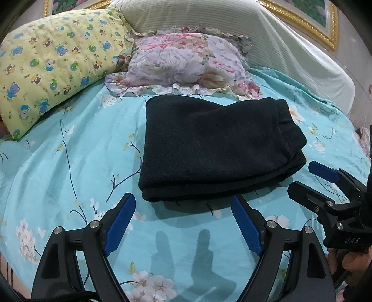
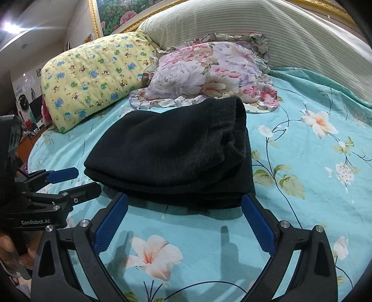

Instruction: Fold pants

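Black pants [image 1: 214,148] lie folded in a thick stack on the turquoise floral bedsheet [image 1: 69,162]; they also show in the right wrist view [image 2: 172,153], with the waistband end at the right. My left gripper [image 1: 183,202] is open and empty, just in front of the stack's near edge. My right gripper [image 2: 184,202] is open and empty, at the near edge too. Each gripper shows in the other's view, the right one [image 1: 304,176] and the left one [image 2: 86,178], both open beside the pants.
A yellow bear-print pillow [image 1: 53,69] lies at the back left and a floral ruffled pillow [image 1: 186,65] behind the pants. A striped cream bolster [image 1: 255,34] and a gold-framed picture [image 1: 320,21] stand behind them.
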Tool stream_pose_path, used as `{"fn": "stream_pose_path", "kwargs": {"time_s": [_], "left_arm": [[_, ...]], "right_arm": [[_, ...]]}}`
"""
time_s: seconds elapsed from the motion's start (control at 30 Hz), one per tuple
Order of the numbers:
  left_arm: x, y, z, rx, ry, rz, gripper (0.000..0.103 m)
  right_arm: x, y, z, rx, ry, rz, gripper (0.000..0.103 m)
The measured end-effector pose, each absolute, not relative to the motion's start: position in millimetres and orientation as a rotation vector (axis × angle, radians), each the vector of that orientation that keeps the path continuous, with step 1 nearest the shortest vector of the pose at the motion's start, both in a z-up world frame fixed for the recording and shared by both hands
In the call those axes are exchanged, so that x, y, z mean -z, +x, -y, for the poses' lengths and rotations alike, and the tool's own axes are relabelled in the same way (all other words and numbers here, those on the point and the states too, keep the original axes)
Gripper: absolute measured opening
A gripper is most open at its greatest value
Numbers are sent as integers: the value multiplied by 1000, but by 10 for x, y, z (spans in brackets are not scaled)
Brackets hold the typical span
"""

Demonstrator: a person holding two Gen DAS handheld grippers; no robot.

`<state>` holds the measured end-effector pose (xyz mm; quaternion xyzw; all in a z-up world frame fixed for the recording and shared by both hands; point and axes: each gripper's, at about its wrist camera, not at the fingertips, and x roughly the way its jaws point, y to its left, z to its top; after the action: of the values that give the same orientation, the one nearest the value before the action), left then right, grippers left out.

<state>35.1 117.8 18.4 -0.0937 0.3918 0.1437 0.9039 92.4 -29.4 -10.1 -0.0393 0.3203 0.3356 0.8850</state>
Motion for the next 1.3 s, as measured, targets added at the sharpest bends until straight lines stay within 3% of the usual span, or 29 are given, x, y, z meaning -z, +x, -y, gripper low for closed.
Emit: {"fn": "stream_pose_path", "kwargs": {"time_s": [1.3], "left_arm": [[-1,463,-1229,-345,-188,-850,86]], "right_arm": [[227,941,150,-696,-78,-662,102]]}}
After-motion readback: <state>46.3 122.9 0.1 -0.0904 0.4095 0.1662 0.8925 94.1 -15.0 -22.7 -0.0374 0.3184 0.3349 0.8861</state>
